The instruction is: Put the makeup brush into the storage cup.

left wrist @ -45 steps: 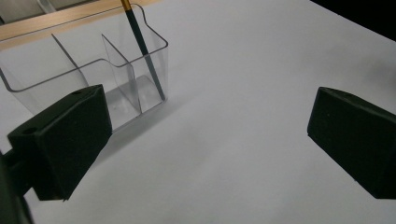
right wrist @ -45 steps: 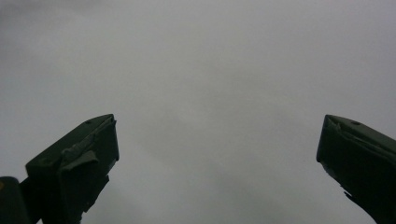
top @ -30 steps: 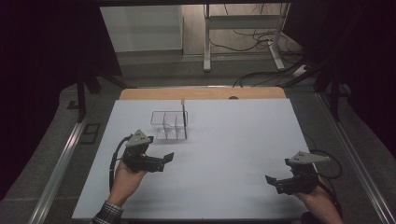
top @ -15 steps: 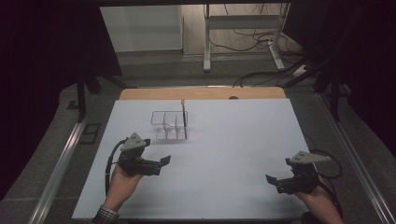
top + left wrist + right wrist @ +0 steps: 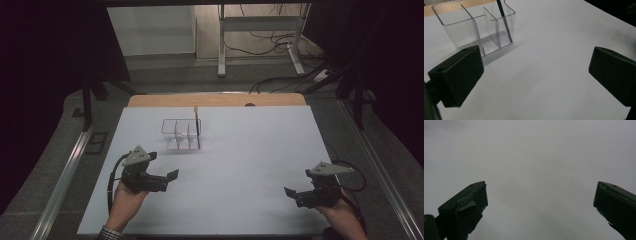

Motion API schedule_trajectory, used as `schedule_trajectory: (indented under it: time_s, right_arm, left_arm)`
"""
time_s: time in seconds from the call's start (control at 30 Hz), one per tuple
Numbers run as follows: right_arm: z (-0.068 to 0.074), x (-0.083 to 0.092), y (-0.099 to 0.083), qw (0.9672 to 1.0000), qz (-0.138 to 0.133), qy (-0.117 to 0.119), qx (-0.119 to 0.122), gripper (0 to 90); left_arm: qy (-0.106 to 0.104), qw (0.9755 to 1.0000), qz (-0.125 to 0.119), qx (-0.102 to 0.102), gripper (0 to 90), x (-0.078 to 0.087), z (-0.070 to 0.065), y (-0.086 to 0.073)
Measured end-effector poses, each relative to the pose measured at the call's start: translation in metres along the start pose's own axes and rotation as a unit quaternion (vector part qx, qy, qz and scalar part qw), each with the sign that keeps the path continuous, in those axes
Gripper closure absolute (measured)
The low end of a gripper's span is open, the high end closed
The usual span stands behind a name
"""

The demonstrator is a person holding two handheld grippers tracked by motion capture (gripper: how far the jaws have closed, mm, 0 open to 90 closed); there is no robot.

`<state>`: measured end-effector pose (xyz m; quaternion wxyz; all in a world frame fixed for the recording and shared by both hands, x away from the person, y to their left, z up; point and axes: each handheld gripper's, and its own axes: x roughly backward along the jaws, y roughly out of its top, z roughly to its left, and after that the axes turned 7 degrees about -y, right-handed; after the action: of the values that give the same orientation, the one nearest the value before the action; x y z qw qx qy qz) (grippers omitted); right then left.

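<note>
Organizer: clear plastic organizer (image 5: 181, 134) stands upright on the far-left part of the white counter (image 5: 250, 165); in your left gripper view (image 5: 477, 30) it shows three compartments side by side.
Stick: dark thin stick (image 5: 197, 127) with a pale top end stands in the organizer's rightmost compartment as seen from above, leaning a little; your left gripper view (image 5: 504, 21) shows its lower part inside that end compartment.
Left claw: your left claw (image 5: 170, 179) sits near the counter's front-left, nearer to you than the organizer and apart from it; its jaws stand wide apart with nothing between them, bare counter showing in the gap (image 5: 536, 75).
Right claw: your right claw (image 5: 291, 194) is at the front-right, well apart from the organizer; jaws spread wide and empty, pointed at plain counter surface (image 5: 539, 202).
Hands: your left hand (image 5: 127, 200) and right hand (image 5: 340, 215) come in from the near edge, each around its tool.
</note>
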<state>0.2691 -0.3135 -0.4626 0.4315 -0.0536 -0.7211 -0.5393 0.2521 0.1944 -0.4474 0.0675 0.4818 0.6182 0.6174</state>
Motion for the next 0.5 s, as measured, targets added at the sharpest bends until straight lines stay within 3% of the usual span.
schedule_trajectory:
  time_s: [0.5]
  right_arm:
    - [0.0002,-0.0001,0.0001,1.0000,0.000,0.000,-0.002,0.0]
  left_arm:
    - [0.015,0.9999,-0.003,0.002,0.1,0.0105,-0.0002,-0.0098]
